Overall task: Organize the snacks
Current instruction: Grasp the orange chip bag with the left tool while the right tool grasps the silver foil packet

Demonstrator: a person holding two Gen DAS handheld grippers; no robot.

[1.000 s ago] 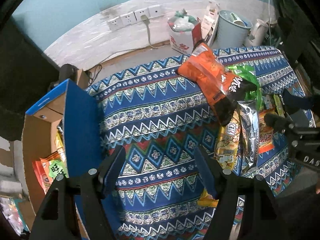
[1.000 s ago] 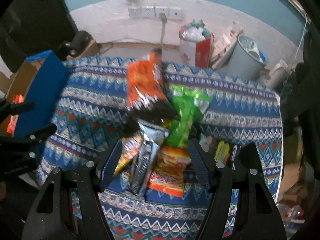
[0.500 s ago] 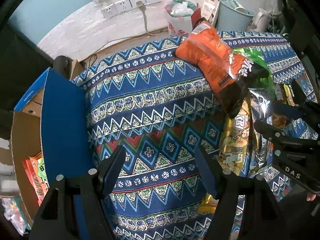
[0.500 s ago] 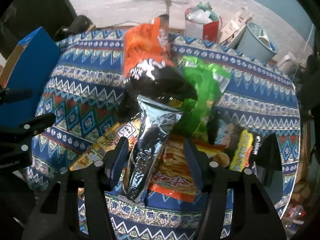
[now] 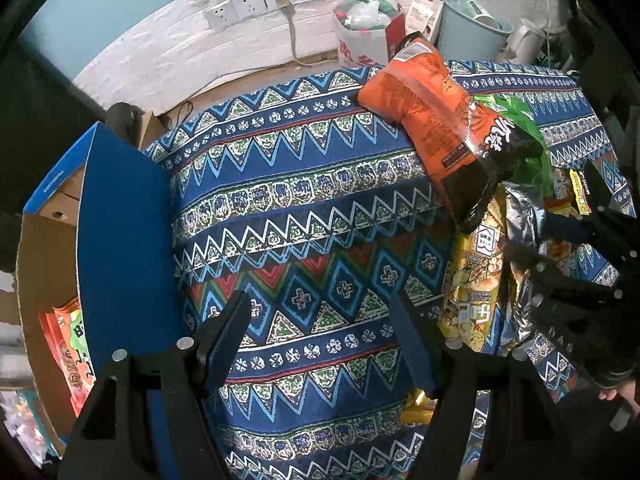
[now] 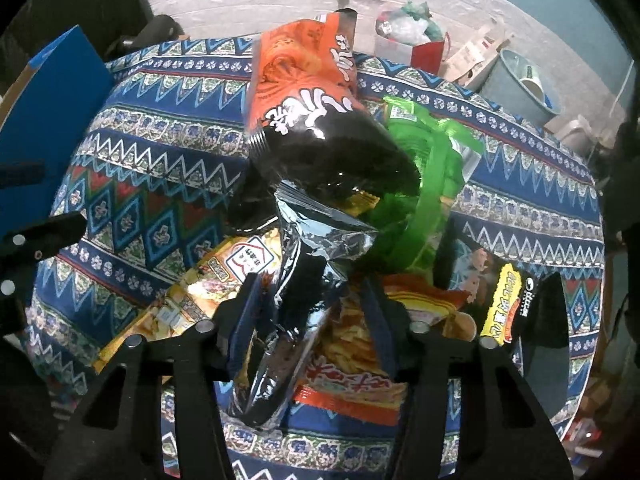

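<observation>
Both grippers are showing matte black frames with triangular cut-outs and silver round screw heads. The left gripper (image 5: 324, 340) is wearing dark blue finger pads; the right gripper (image 6: 310, 312) is too, with white lettering at three o'clock on its frame.

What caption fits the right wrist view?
Right hand-held gripper closing around a crinkled silver foil snack packet atop a snack pile on a patterned blue tablecloth.

Wall sockets (image 5: 262, 0) far on white brick wall, cable (image 5: 294, 46) hanging from one. Rubbish bag (image 5: 362, 10) right of sockets. Grey bucket (image 5: 472, 30) further right, white kettle (image 5: 528, 42) beside it.
</observation>
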